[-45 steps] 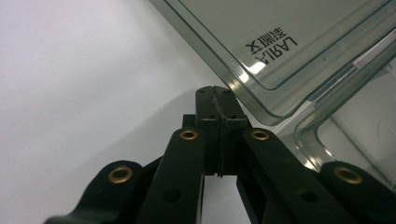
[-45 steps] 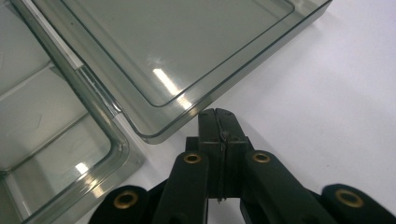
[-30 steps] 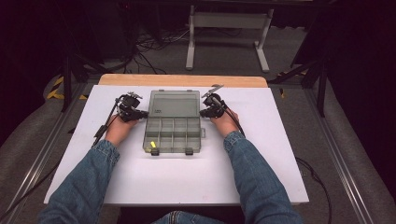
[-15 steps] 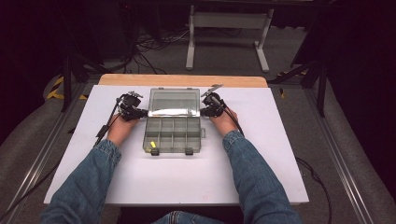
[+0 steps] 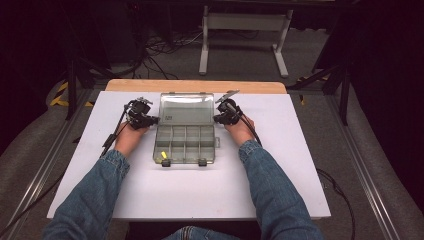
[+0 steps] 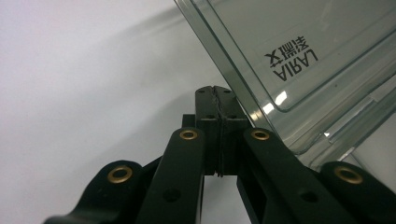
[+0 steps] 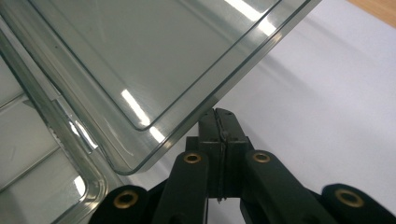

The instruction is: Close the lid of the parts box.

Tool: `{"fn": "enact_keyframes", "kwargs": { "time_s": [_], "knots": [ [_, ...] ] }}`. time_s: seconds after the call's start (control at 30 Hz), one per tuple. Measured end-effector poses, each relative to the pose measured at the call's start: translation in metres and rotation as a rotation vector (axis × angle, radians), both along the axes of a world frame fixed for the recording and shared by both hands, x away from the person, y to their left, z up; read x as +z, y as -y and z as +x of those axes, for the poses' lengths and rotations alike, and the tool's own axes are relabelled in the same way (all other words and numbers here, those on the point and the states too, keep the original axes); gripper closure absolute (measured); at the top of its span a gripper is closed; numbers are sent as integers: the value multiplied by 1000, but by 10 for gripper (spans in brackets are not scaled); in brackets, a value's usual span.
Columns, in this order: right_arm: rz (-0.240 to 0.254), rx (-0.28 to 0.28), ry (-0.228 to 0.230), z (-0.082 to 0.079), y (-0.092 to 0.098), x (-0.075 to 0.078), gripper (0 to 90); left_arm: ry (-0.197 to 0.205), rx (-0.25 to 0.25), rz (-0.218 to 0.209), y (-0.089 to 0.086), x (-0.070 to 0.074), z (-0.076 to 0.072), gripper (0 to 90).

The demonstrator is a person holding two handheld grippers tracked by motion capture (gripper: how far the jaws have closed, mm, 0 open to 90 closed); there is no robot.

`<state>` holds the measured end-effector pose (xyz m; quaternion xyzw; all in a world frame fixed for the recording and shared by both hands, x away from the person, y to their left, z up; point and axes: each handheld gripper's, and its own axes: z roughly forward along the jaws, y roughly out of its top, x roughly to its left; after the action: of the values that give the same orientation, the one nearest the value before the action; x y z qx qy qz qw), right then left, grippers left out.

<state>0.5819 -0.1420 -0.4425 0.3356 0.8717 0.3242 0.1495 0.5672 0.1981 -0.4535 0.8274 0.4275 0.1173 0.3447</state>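
A clear plastic organizer box (image 5: 186,145) lies open mid-table, its divided base nearest the person. Its lid (image 5: 186,109) leans back on the far side. A small yellow item (image 5: 162,155) sits in the front-left compartment. My left gripper (image 5: 151,120) is at the lid's left edge and my right gripper (image 5: 218,119) at its right edge. In the left gripper view the gripper (image 6: 215,90) is shut with nothing between its jaws, its tip under the printed lid (image 6: 299,60). In the right gripper view the gripper (image 7: 218,113) is also shut and empty, its tip touching the lid's rim (image 7: 154,56).
The white tabletop (image 5: 200,195) has a wooden strip (image 5: 195,86) along its far edge. Cables trail from both grippers across the table. A grey metal stand (image 5: 245,35) and floor cables lie beyond the table. Two latches (image 5: 183,162) stick out from the box's front edge.
Both hands and grippers have stayed at the lid's two sides. The glare along the lid's hinge line has shifted a little; nothing else has visibly moved.
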Motion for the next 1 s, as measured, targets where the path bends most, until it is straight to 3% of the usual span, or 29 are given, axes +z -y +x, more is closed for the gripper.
{"fn": "enact_keyframes", "kwargs": {
  "time_s": [0.4,1.0],
  "knots": [
    [28,-5,38,-1,4,8,900,47,15,-4,0,6,-2,893],
    [59,-8,89,-5,6,19,900,77,16,-23,0,13,-5,893]
  ]
}}
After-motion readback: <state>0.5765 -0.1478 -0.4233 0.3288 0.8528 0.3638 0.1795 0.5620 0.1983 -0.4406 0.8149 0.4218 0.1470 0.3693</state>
